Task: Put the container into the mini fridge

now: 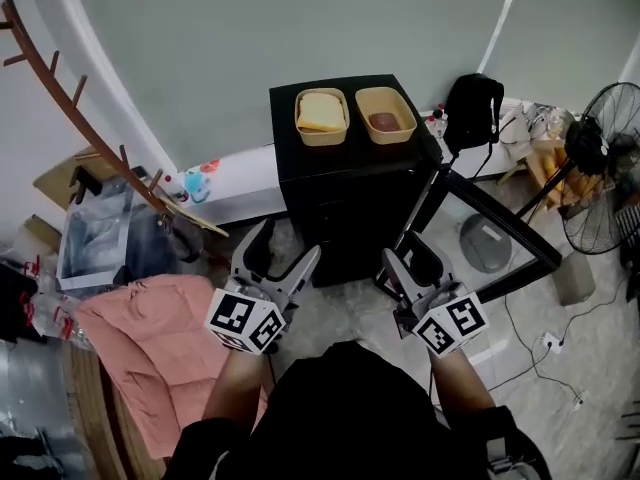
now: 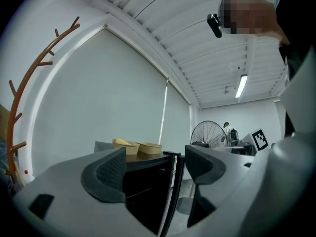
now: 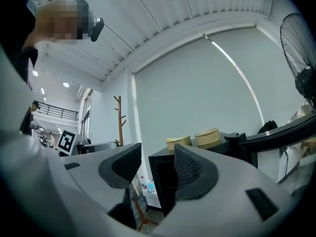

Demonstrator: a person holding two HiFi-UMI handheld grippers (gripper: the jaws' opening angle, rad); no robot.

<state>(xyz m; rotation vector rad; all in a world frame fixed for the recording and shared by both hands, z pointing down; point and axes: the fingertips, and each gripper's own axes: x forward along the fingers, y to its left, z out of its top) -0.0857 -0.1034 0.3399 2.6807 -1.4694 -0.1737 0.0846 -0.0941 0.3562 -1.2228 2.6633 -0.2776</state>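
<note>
A black mini fridge (image 1: 340, 208) stands against the wall with its door (image 1: 490, 218) swung open to the right. On its top sit two tan containers: the left one (image 1: 322, 115) holds something yellow, the right one (image 1: 385, 114) something reddish. Both grippers hang low in front of the fridge, well short of the containers. My left gripper (image 1: 288, 246) is open and empty, and its view shows the containers (image 2: 126, 145) over the fridge (image 2: 148, 181). My right gripper (image 1: 408, 258) has a narrower gap, with nothing between its jaws. Its view shows the containers (image 3: 207, 137) too.
A wooden coat rack (image 1: 90, 128) leans at the left above a clear box (image 1: 100, 238) and a pink cloth (image 1: 150, 338). A black bag (image 1: 472, 108) sits right of the fridge. A standing fan (image 1: 605, 168) and floor cables (image 1: 545, 343) are at the right.
</note>
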